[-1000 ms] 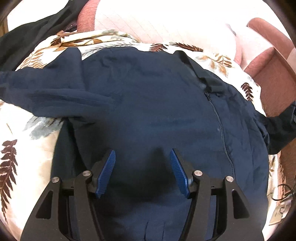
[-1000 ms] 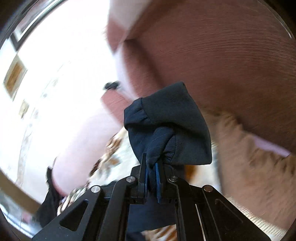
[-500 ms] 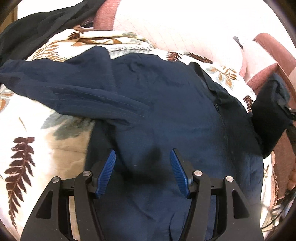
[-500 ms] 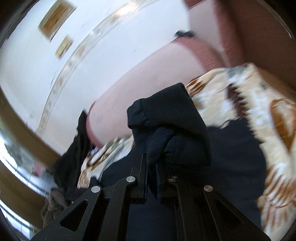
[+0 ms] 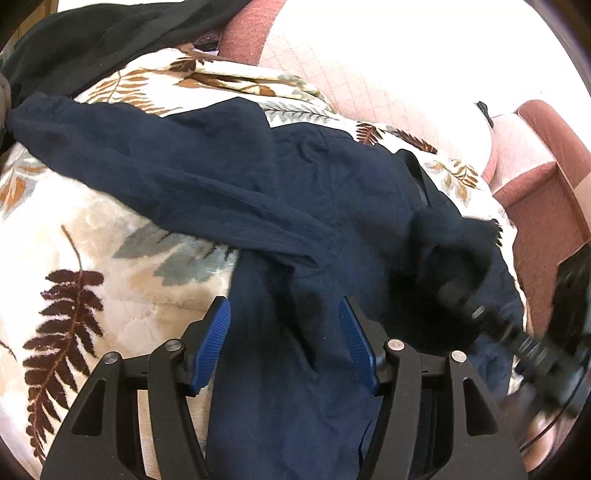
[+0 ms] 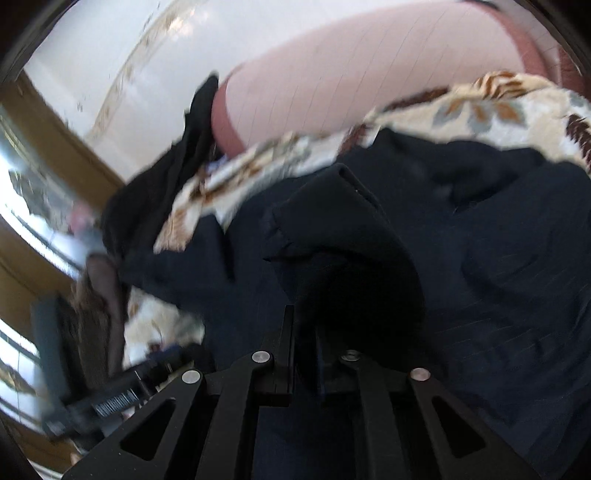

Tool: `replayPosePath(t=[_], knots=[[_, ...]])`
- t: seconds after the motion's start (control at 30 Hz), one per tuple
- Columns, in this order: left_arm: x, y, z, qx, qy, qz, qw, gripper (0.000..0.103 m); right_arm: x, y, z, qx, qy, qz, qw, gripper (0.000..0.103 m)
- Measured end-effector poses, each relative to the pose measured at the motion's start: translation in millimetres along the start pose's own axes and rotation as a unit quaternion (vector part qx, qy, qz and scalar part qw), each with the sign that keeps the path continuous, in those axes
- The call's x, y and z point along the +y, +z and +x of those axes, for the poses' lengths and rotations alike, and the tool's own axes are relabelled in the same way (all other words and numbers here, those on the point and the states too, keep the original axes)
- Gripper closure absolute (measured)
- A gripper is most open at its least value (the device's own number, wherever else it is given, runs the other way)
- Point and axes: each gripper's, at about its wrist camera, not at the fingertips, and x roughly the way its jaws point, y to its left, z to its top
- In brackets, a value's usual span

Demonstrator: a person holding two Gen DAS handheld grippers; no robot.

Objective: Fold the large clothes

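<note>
A pink sofa (image 5: 388,74) fills the background, its far end washed out by glare and its seat hidden under a cream fern-print blanket (image 5: 92,258). A black garment (image 5: 92,33) drapes over the sofa's arm at the upper left, cut off by the frame edge.

The navy jacket (image 5: 288,206) lies spread on the blanket, one sleeve (image 5: 147,173) folded across its chest toward the left; its lower hem runs out of view beneath the left gripper (image 5: 284,345). That gripper hovers above the jacket's body with its blue pads well apart and nothing between them.

The right gripper (image 6: 304,350) is blurred in the left wrist view and dark in its own. Its jaws are opening, with the jacket's other sleeve cuff (image 6: 340,229) between them; the cuff bunches over the fingertips and hides the pads, so whether they press the cloth is hard to make out. The cuff sits over the jacket's front, near the zip.
</note>
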Motion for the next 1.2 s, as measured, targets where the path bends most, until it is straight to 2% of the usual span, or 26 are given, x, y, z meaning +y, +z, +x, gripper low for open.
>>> replayPosePath(t=[0.1, 0.2, 0.33, 0.47, 0.53, 0.63, 0.77, 0.83, 0.9, 0.97, 1.03, 1.07, 1.13, 1.2], knots=[[0.4, -0.7, -0.9, 0.004, -0.015, -0.002, 0.9999, 0.043, 4.9, -14.0, 6.9, 0.017, 0.006, 0.007, 1.0, 0.082], [-2.9, -2.2, -0.9, 0.008, -0.028, 0.003, 0.9996, 0.043, 9.7, -27.4, 3.2, 0.041, 0.027, 0.002, 0.999, 0.062], [-8.9, -4.8, 5.8, 0.032, -0.061, 0.0, 0.9976, 0.041, 9.8, -44.5, -19.2, 0.04, 0.022, -0.021, 0.999, 0.062], [-16.5, -9.8, 9.5, 0.062, -0.12, -0.013, 0.9908, 0.041, -12.6, -47.9, -43.9, 0.006, 0.002, 0.012, 1.0, 0.062], [-23.4, -11.9, 3.3, 0.06, -0.136, -0.009, 0.9888, 0.041, -30.3, -41.4, -52.4, -0.015, -0.001, 0.046, 0.999, 0.061], [-30.2, -11.0, -6.1, 0.043, -0.107, 0.003, 0.9933, 0.041, -47.8, -22.6, -46.9, -0.033, 0.014, 0.097, 0.995, 0.061], [-24.7, -8.8, -20.7, 0.009, -0.048, 0.01, 0.9988, 0.041, -43.3, -7.6, -15.5, -0.05, 0.03, 0.139, 0.989, 0.063], [-15.4, -5.2, -26.0, -0.003, -0.034, -0.004, 0.9994, 0.041, -32.8, -8.2, 10.5, -0.02, 0.076, 0.159, 0.984, 0.077], [-3.7, -1.4, -29.8, -0.005, -0.033, -0.023, 0.9992, 0.041, -16.7, -15.8, 29.0, 0.025, 0.125, 0.145, 0.981, 0.077], [2.9, 0.9, -31.1, -0.006, -0.037, -0.037, 0.9986, 0.041, -0.2, -27.0, 35.6, 0.066, 0.153, 0.108, 0.98, 0.076], [4.6, -1.1, -29.1, 0.0, -0.038, -0.036, 0.9986, 0.039, 6.6, -35.7, 30.6, 0.081, 0.152, 0.077, 0.982, 0.075], [3.0, -2.4, -26.5, 0.005, -0.039, -0.033, 0.9987, 0.034, 5.2, -42.3, 21.0, 0.077, 0.141, 0.066, 0.985, 0.075], [-2.5, -8.1, -20.5, 0.019, -0.042, -0.025, 0.9986, 0.03, -7.5, -49.8, -0.4, 0.05, 0.124, 0.072, 0.988, 0.075], [-11.6, -15.4, -13.6, 0.039, -0.053, -0.007, 0.9978, 0.029, -35.0, -57.3, -29.6, 0.01, 0.105, 0.105, 0.989, 0.075]])
